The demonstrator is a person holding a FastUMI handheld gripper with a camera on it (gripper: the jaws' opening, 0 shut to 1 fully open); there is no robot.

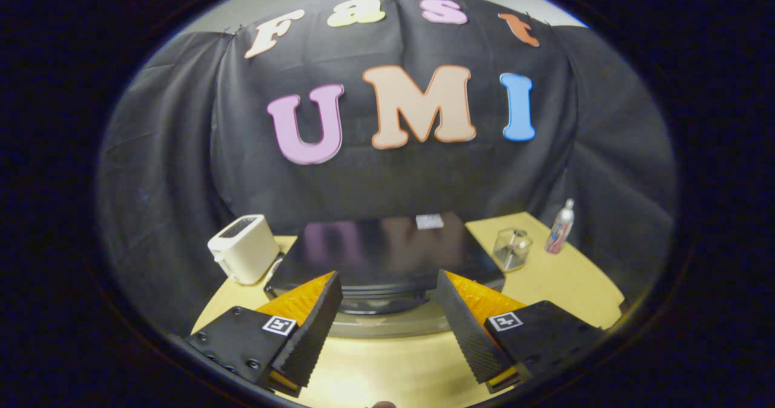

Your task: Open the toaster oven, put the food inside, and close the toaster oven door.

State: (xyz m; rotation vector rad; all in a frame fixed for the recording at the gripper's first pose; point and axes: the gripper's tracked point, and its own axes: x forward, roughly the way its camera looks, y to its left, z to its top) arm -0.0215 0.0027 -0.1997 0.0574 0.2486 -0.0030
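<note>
Yellow bench [563,287] against black cloth: toaster oven [381,256] mid-bench, glossy top showing, door face hidden, so open or shut can't be told. No food visible. Tool [389,311] fingers apart, holding nothing, just above the oven's front. Fits pre-open or post-close.

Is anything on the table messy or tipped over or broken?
Nothing looks spilled, tipped or broken. The toaster oven sits shut just ahead of the open tool. The white toaster, the clear cup and the bottle all stand upright on the table.
</note>
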